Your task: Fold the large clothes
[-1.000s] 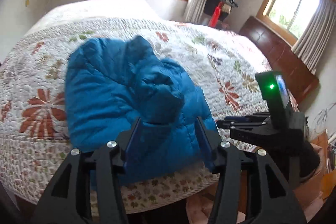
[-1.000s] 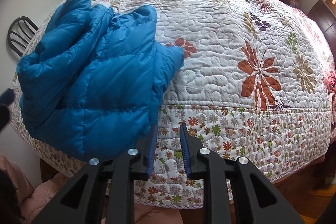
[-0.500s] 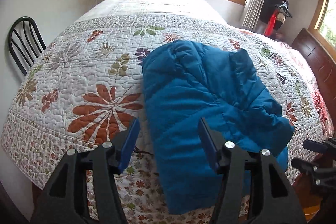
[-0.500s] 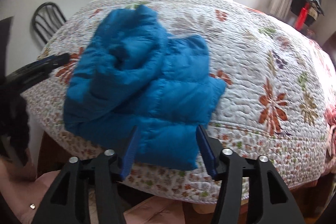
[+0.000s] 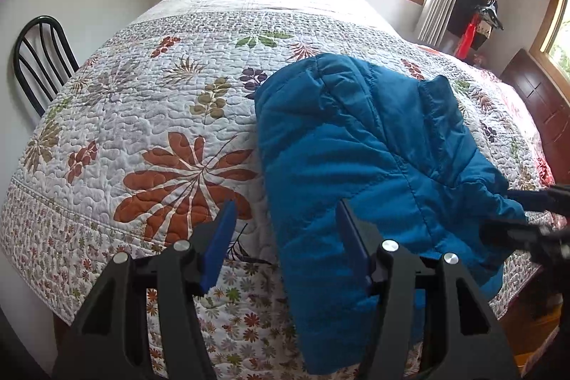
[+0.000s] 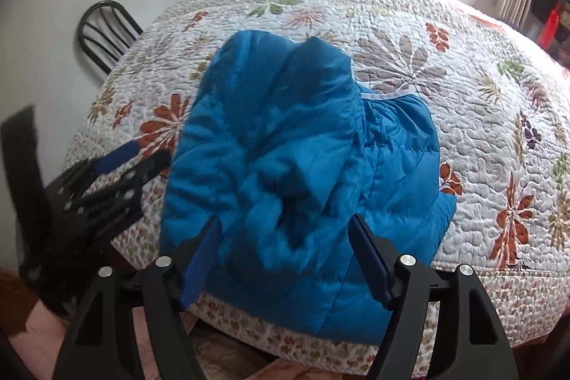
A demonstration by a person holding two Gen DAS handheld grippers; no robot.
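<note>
**Both grippers hanging open over the bundled blue jacket**

Since a second ago, both views have swung: the blue puffer jacket (image 5: 359, 173), which was filling the left wrist view's middle, is now sitting toward 3 o'clock there, while in the right wrist view it has shifted from 9 o'clock to the centre. The right gripper (image 6: 285, 255) has just been opening, its blue pads going from nearly together to wide apart; the jacket is showing between them in the picture, but the pads are not pressing on it. The left gripper (image 5: 285, 237) is standing with its jaws apart too, holding nothing, with the jacket's near left edge and a strip of quilt showing between the pads.

The jacket is lying bunched on the floral quilt (image 5: 160, 116) at the near edge of the bed, its lower part drooping over the side. In the right wrist view a thin white trim line is showing along the jacket at about 1 o'clock from its middle. The left gripper is appearing blurred at 9 o'clock in that view, beside the jacket; the right gripper's dark fingers are entering the left wrist view at 3 o'clock, close to the jacket's right end.

A black metal chair (image 5: 39, 59) is standing at 10 o'clock by the wall. No brand, label or writing is legible on anything.
</note>
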